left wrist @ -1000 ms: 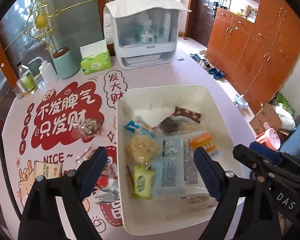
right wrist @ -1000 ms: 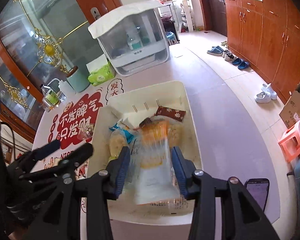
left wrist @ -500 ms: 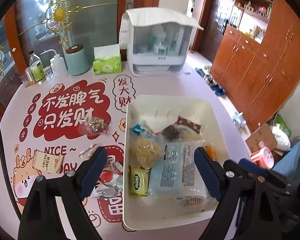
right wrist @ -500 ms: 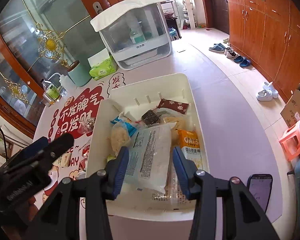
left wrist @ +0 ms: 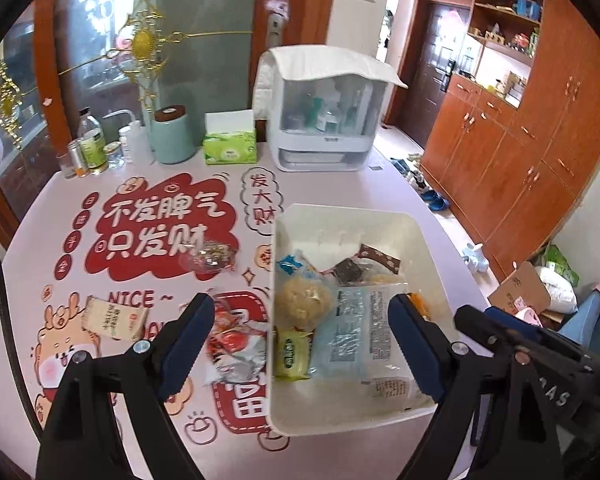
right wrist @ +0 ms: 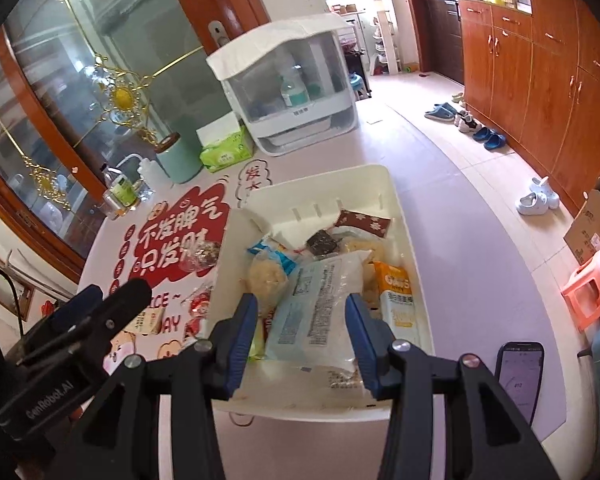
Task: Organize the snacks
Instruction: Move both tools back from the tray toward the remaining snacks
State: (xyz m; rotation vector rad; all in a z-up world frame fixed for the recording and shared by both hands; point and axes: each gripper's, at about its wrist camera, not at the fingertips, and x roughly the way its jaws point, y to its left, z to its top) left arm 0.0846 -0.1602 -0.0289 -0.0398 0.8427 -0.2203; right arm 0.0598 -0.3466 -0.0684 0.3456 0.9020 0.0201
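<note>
A white bin [left wrist: 416, 236] [right wrist: 392, 196] on the table holds several snacks; a large clear-blue packet [left wrist: 356, 332] [right wrist: 320, 312] lies on top. Loose snacks lie on the mat left of the bin: a clear candy bag [left wrist: 210, 258], a beige biscuit packet [left wrist: 114, 318] and a red-and-silver packet [left wrist: 232, 344]. My left gripper [left wrist: 300, 340] is open and empty, held above the bin's left edge. My right gripper [right wrist: 302, 328] is open and empty above the bin's near end, over the blue packet.
A white storage box [left wrist: 324, 116], a green tissue pack [left wrist: 230, 146], a teal canister [left wrist: 172, 134] and bottles [left wrist: 92, 148] stand at the table's far edge. A phone [right wrist: 520, 372] lies right of the bin.
The blue packet left my right gripper and now lies in the bin; that gripper has opened a little and drawn back. My left gripper rose and pulled back.
</note>
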